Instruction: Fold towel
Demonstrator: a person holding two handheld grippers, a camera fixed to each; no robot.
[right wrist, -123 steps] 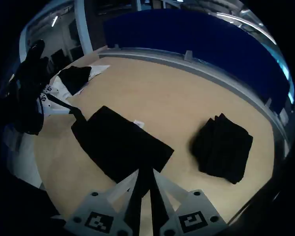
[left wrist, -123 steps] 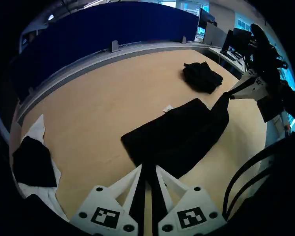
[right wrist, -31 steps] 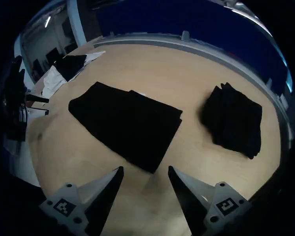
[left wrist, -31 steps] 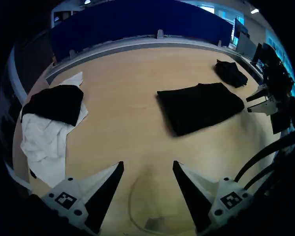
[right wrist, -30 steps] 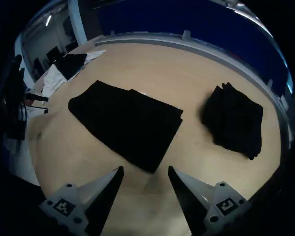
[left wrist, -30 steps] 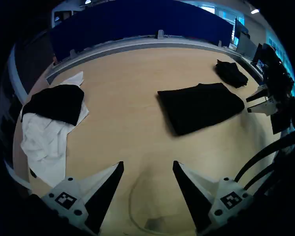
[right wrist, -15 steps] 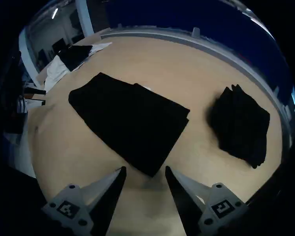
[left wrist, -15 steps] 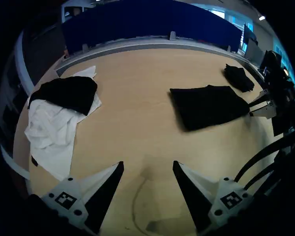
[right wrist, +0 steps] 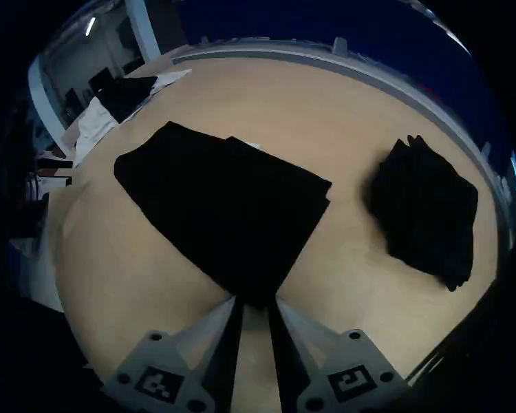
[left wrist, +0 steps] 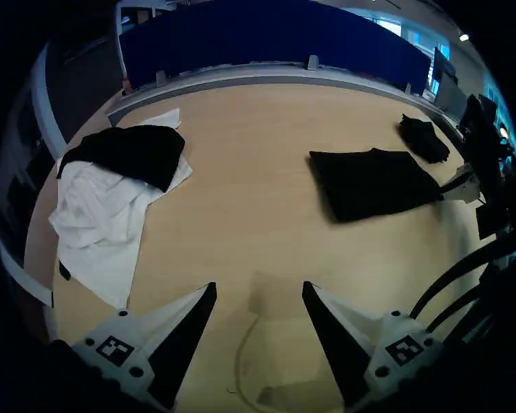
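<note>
A black towel (left wrist: 371, 182) lies flat and partly folded on the wooden table (left wrist: 258, 158). In the left gripper view my left gripper (left wrist: 258, 286) stands open low over bare table, well short of the towel, with nothing between its fingers. The right gripper (left wrist: 461, 187) meets the towel's far right corner there. In the right gripper view the black towel (right wrist: 223, 199) spreads ahead, and my right gripper (right wrist: 256, 303) is shut on its nearest corner.
A heap of white and black cloth (left wrist: 113, 186) lies at the table's left end. A stack of folded black towels (right wrist: 426, 213) sits to the right of the flat towel. A blue partition (left wrist: 272, 34) runs along the table's far edge.
My right gripper moved forward to the towel's near corner and went from open to shut on it. The left gripper stayed open while its view swung toward the cloth heap.
</note>
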